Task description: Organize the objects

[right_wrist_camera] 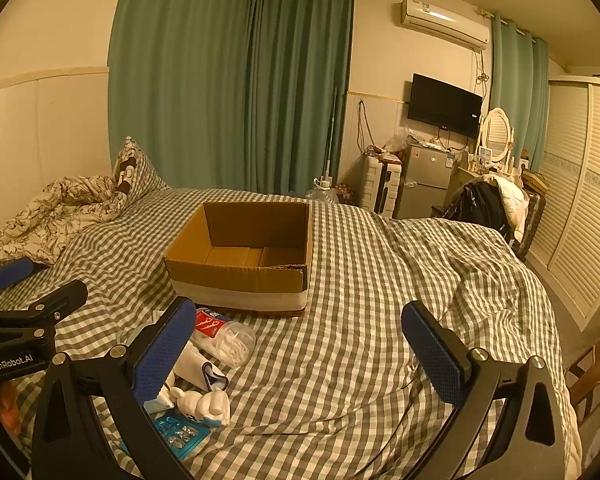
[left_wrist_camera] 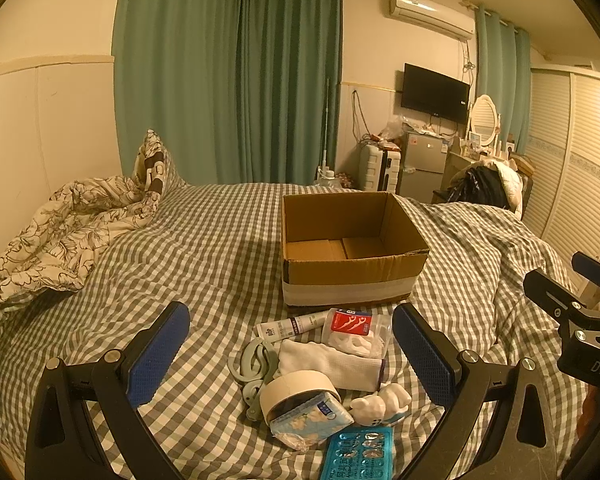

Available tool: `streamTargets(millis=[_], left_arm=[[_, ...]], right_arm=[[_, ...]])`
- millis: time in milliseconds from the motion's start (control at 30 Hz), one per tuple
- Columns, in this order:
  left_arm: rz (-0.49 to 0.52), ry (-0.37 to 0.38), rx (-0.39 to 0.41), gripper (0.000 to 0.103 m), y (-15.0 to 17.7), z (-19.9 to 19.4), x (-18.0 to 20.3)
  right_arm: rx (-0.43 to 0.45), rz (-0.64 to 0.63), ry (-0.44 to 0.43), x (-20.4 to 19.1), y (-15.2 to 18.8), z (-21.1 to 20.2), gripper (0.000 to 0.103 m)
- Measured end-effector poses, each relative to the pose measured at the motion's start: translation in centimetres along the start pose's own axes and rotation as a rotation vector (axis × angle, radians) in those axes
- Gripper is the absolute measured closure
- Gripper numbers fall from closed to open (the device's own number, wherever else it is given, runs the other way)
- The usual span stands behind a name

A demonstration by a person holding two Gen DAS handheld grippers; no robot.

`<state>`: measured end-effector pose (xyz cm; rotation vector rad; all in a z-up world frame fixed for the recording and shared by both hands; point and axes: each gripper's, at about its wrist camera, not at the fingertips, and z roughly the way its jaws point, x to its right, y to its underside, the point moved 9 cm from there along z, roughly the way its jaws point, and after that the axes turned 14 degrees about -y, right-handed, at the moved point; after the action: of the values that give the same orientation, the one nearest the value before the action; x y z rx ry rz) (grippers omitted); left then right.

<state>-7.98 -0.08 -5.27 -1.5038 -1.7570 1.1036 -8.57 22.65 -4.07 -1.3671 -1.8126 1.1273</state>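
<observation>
Hovering over the checked bed [left_wrist_camera: 220,240], your left hand-held gripper [left_wrist_camera: 291,344] has its blue-padded fingers spread wide and holds nothing. Between and just beyond those fingers lies the pile to sort: a toothpaste tube [left_wrist_camera: 290,325] nearest the box, a clear tub of floss picks [left_wrist_camera: 354,332] with a red label just beside it, a folded white cloth [left_wrist_camera: 332,364], a grey-green plastic clip [left_wrist_camera: 252,364], a roll of tape [left_wrist_camera: 296,394] resting on a pack of tissues [left_wrist_camera: 312,420], a small white figurine [left_wrist_camera: 382,402] and a blue blister pack [left_wrist_camera: 360,456] closest to you.

The cardboard box [left_wrist_camera: 352,268] stands open and upright on the bed just behind the pile, its near wall wrapped in pale tape, with only its bare floor showing inside.

Your right hand-held gripper [right_wrist_camera: 299,348] is also spread, gripping nothing, above bare bedding to the right of the pile. In its view the floss tub [right_wrist_camera: 228,338], figurine [right_wrist_camera: 204,404] and blister pack [right_wrist_camera: 180,432] sit low left, partly hidden by its left finger. A rumpled floral quilt [left_wrist_camera: 60,224] lies at the far left.
</observation>
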Motion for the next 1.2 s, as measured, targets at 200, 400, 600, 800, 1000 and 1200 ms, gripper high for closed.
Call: streamTargets(millis=[200, 400, 600, 800, 1000, 1200], left_arm=[[0.01, 0.005, -0.017, 0.0, 0.3, 0.4, 0.1], [0.017, 0.0, -0.055, 0.0, 0.8, 1.4, -0.1], [0.016, -0.015, -0.155, 0.0, 2.8, 4.2, -1.3], [0.02, -0.034, -0.317, 0.0, 7.8, 7.2, -2.0], [0.092, -0.014, -0.374, 0.001, 10.8, 8.4, 0.4], [0.07, 0.003, -0.389, 0.005, 10.8, 9.1, 0.1]], right_arm=[[-0.005, 0.001, -0.007, 0.0, 0.1, -0.1, 0.0], [-0.026, 0.013, -0.012, 0.6, 0.9, 0.5, 0.0], [-0.075, 0.018, -0.028, 1.1, 2.6, 2.1, 0.0], [-0.158, 0.025, -0.064, 0.9, 5.6, 4.8, 0.0], [-0.226, 0.031, -0.076, 0.9, 8.2, 6.6, 0.0], [-0.264, 0.03, -0.079, 0.8, 9.9, 7.7, 0.0]])
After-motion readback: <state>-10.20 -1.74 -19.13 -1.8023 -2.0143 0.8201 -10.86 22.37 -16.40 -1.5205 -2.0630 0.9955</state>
